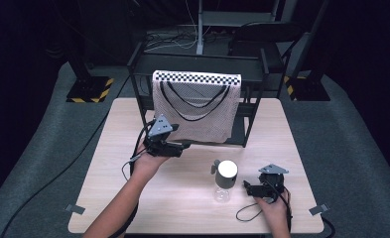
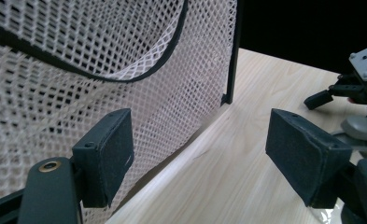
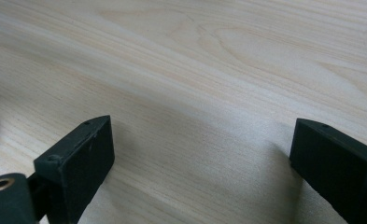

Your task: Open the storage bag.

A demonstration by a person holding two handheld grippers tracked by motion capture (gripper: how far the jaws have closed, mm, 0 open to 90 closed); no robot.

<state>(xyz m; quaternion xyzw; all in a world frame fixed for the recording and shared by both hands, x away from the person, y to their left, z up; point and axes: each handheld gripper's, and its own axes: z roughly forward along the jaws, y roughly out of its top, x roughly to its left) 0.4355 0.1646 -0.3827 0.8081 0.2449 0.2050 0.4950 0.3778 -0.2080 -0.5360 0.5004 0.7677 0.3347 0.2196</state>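
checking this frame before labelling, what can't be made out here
- Mesh bag, high view: contents too small to tell.
- Bag's lower edge, left gripper view: hidden behind the left tongs.
- Bottle, right gripper view: cut off by the left edge.
- Rack, high view: back lost in darkness.

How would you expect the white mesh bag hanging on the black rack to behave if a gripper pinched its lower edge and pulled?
The mesh bag drapes loosely over the rack, so it is probably floppy and would stretch or bunch rather than hold shape. Its open netting suggests it is light. The left gripper, open beside it, might snag the holes.
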